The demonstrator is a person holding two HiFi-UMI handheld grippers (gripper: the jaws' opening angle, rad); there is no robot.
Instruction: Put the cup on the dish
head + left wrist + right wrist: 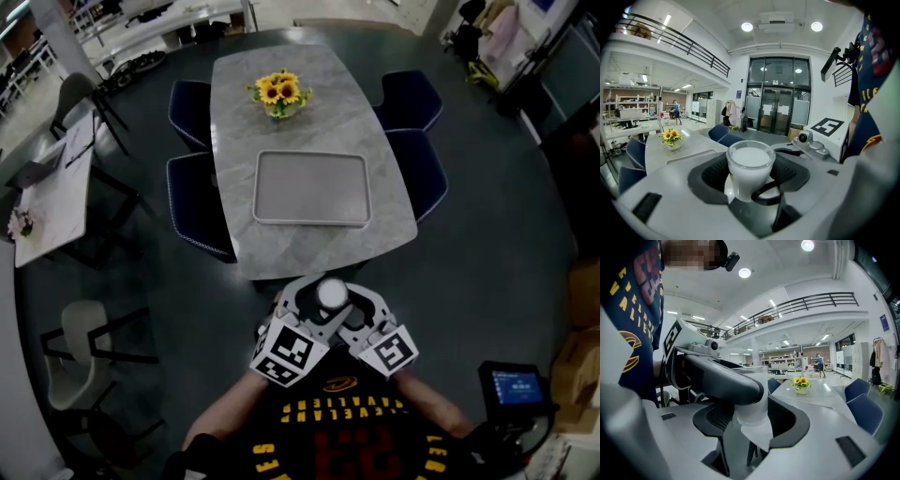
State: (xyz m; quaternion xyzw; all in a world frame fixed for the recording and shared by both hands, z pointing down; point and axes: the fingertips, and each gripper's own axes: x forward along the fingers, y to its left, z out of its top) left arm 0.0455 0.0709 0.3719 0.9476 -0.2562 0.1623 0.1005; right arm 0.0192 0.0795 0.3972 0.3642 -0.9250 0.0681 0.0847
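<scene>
Found the cup [331,293] low in the centre of the head view, up in the air before the chest and short of the near edge of the table [234,112]. Saw it upright, mouth up, milky white all over. Could not tell whether filled or merely frosted.

Found it clamped from two sides at once. Read the left gripper [751,180] as closed on its wall, ribbed pads [710,176] snug on either side. Read the right gripper [752,420] as closed on it likewise, with one jaw of the left crossing over the rim in the right gripper view. Noted both pairs of jaws standing wide, as the round body required.

Judged it light, stiff and brittle, glass or glazed ware by the sheen, and slick outside. Noted a taper toward the foot, so likely to slip downward out of a loose hold. Thought it best taken at mid-wall, below the thin lip, pads square on opposite sides, with gentle pressure only. Feared a crack or a twist from two grippers pulling against each other.

Spotted a grey tray [309,187] at the middle of the frame, bare, on the table and well apart from the cup. Took it for the dish meant. Spotted yellow flowers [278,92] beyond it, toward the top.
</scene>
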